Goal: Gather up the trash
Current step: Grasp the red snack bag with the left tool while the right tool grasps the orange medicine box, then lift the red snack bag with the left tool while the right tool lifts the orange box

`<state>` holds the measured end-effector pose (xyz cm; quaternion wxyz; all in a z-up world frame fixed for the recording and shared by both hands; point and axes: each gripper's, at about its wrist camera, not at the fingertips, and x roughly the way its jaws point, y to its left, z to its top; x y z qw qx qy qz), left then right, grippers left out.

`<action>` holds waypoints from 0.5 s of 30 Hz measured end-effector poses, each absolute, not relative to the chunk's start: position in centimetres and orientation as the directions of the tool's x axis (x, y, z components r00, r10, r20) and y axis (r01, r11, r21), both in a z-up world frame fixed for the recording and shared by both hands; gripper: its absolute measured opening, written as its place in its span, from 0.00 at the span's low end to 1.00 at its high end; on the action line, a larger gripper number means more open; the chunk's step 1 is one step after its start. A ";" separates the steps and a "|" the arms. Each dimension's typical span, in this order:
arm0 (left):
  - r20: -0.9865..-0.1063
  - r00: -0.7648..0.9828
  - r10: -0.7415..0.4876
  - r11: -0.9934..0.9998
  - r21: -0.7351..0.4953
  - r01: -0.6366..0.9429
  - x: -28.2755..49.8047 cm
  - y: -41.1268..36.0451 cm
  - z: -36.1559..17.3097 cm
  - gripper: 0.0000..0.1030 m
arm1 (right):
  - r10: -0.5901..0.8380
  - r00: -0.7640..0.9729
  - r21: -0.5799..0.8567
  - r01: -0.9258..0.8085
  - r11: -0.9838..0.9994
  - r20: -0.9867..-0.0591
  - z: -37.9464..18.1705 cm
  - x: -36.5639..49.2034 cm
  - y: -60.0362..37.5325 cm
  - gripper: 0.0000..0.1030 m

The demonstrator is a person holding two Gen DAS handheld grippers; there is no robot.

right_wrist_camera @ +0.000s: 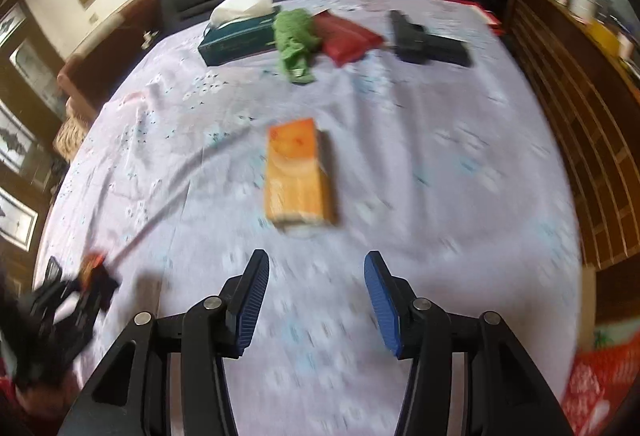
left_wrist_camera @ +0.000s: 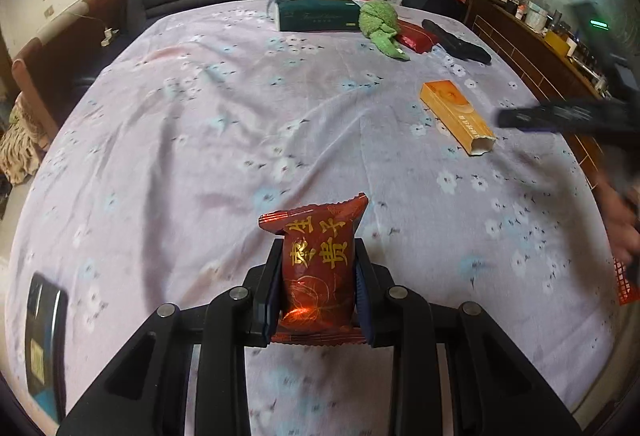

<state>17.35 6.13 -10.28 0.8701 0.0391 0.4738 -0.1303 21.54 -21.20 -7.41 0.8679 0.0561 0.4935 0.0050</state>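
We hold the red snack packet (left_wrist_camera: 318,268) pinched upright between the pads of our left gripper (left_wrist_camera: 318,288), its gold characters facing the camera and its crimped top edge rising above the fingertips, lifted clear of the lilac flowered bedsheet (left_wrist_camera: 200,140). Ahead of this claw and off to its right lies the orange carton (left_wrist_camera: 456,116), flat on the sheet with its torn open end toward us; farther ahead sit a green tissue box (left_wrist_camera: 318,14), a crumpled green cloth (left_wrist_camera: 380,24), a red pouch (left_wrist_camera: 416,36) and a black case (left_wrist_camera: 456,42) near the dark headboard. Our right gripper (right_wrist_camera: 316,300) stands spread with nothing between its blue pads (right_wrist_camera: 382,308), and the orange carton (right_wrist_camera: 298,176) lies straight ahead of its fingertips, apart from them, though the view is blurred. Far to the left of that claw we can make out the left gripper (right_wrist_camera: 86,286) with something red in it. A red mesh basket (left_wrist_camera: 624,282) shows at the left view's right edge.
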 end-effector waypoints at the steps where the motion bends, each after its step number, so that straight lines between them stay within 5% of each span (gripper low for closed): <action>1: -0.833 0.521 -0.186 0.964 -0.053 0.260 17.0 6.4 -10.0 0.29 | 0.063 0.511 0.093 0.032 0.995 -0.857 -7.9 22.9 -20.8 0.54; 12: -0.830 0.529 -0.176 0.966 -0.043 0.254 15.7 6.7 -9.8 0.29 | 0.019 0.443 0.030 0.018 0.999 -0.896 -12.0 29.8 -19.2 0.58; 15: -0.829 0.532 -0.171 0.966 -0.035 0.256 15.7 6.4 -9.9 0.29 | 0.010 0.448 0.031 0.040 0.999 -0.894 -12.2 29.3 -19.3 0.52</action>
